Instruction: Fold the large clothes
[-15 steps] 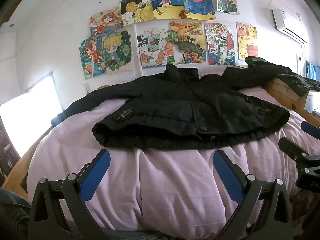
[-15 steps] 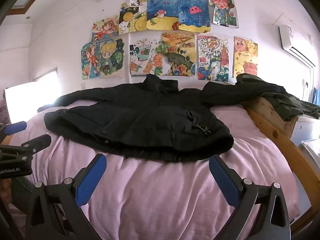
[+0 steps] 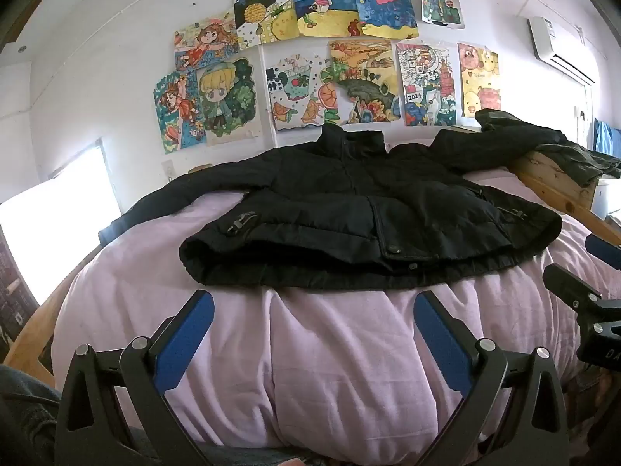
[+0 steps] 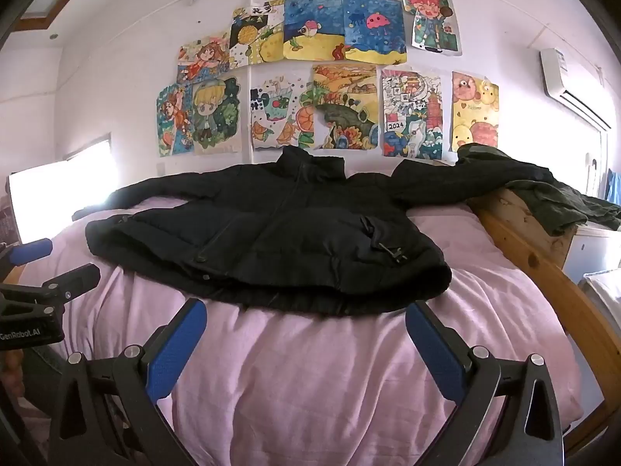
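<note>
Both grippers hover at the near edge of the bed, each with its jaws spread wide and holding nothing: the left gripper faces the middle of the hem, the right gripper sits beside it toward the jacket's right half, apparently poised to start the fold. Between them and the garment runs a bare strip of pink duvet, giving room to slide in under the cloth. Beyond that strip the black jacket lies flat, front up and closed, hem nearest, collar toward the wall, likely spread this way for folding. Its left sleeve trails off the bed's far-left side; its right sleeve drapes onto the wooden bed frame, beside a dark green garment. Children's drawings cover the wall behind.
</note>
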`<state>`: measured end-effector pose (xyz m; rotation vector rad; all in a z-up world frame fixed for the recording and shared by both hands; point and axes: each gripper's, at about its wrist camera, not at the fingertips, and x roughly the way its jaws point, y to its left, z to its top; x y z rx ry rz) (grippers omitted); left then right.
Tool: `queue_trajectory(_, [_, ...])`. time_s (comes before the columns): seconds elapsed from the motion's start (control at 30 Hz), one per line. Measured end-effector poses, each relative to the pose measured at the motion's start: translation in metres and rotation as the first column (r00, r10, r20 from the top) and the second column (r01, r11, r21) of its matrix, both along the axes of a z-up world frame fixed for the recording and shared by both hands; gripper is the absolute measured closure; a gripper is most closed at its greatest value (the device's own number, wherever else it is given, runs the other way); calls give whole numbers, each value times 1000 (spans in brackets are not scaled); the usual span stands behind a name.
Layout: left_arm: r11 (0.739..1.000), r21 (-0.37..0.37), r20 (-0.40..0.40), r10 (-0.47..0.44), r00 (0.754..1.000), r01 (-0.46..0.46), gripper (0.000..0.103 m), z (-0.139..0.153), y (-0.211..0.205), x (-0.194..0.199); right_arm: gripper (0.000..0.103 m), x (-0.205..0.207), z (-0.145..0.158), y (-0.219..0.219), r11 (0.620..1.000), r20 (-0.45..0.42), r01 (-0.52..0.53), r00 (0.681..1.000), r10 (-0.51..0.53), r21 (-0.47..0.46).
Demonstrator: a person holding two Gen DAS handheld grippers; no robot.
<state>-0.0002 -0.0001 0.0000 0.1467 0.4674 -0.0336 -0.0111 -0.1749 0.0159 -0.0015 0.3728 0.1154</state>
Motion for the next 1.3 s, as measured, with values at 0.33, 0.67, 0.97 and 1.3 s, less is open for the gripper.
queue_trajectory(0.33, [1000,0,-1,-1,1000,1,2,0,0,0,0,-2,1,-1,1000,4,0,1000,0,0])
queue_trajectory(0.67, [1000,0,-1,0,1000,0,2,0,0,0,0,-2,1,-3,1000,1,-1,1000,1,9])
queue_trajectory(0.97, [1000,0,-1,-2,1000,2,2,0,0,0,0,-3,1,-2,1000,0,-1,1000,1,12])
queue_trajectory(1.3, [1000,2,-1,-1,1000,1,2,0,0,0,0,-4,1,-3,1000,1,-3,1000,3,11])
